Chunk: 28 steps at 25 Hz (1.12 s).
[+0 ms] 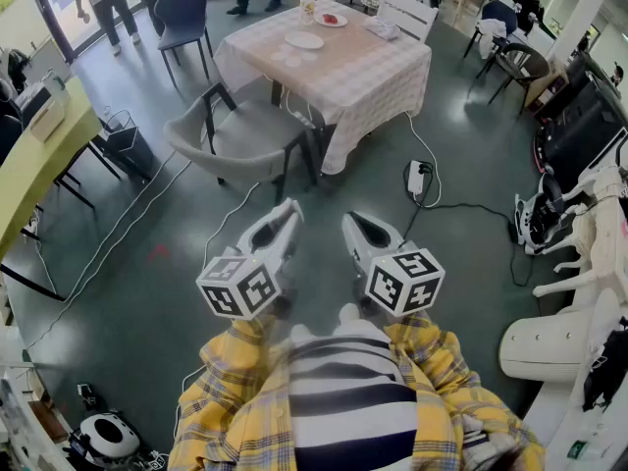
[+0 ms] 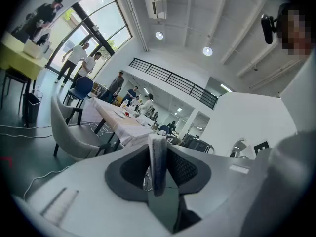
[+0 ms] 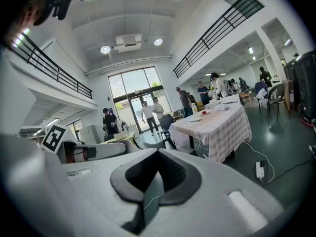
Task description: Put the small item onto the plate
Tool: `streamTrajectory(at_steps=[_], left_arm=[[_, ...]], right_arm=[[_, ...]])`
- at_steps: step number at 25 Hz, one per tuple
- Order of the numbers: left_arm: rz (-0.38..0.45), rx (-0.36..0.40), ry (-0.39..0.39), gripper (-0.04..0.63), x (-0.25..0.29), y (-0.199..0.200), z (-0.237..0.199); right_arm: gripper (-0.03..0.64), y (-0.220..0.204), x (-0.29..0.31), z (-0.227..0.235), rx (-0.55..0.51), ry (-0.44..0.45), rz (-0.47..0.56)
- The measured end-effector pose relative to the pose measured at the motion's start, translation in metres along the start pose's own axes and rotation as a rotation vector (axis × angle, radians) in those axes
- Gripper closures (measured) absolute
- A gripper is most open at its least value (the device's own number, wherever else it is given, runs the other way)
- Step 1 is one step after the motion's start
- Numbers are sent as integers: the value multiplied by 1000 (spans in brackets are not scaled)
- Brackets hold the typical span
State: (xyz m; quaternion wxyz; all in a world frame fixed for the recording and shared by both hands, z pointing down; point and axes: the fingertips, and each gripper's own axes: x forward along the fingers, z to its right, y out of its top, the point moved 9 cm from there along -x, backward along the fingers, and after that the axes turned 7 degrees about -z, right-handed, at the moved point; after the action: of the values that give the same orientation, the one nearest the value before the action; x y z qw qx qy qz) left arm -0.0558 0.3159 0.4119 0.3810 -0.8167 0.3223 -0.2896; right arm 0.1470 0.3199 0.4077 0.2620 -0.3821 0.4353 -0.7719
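Head view: both grippers held low at waist, side by side, aimed forward over the floor [image 1: 147, 253] toward the worktop [image 1: 373, 81], well apart from it. Left gripper [image 1: 287, 212] has jaws apart, nothing between. Right gripper [image 1: 355, 226] also has a narrow gap showing floor, empty. Both have white smooth plastic shells, dark pads and marker cubes at the rear. Sleeves [image 1: 221, 381] are yellow plaid. Worktop has a pale checked cloth, draped. Round white plate [image 1: 304, 40] sits on it, with small pale pieces [image 1: 286, 57] just beside, on the cloth; too small to tell more. Grey curved chair [image 1: 235, 140] stands near the worktop. Floor is dark green, glossy.
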Motion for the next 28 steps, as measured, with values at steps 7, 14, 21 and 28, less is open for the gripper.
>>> streamTrajectory(at_steps=[7,14,21,28], left_arm=[[-2,-4,-1,488,0,0,-3],[-22,4,-3,488,-8,-3,-7],[-47,9,7,488,-21,-8,-25],[-51,-8,22,488,-17,-2,-42]], right_arm=[[617,-1,3,-1,32,15,8],[617,-7,10,-9,42,20,-10],[617,-13,25,-22,48,35,-13],[618,-7,40,-21,50,42,-24]])
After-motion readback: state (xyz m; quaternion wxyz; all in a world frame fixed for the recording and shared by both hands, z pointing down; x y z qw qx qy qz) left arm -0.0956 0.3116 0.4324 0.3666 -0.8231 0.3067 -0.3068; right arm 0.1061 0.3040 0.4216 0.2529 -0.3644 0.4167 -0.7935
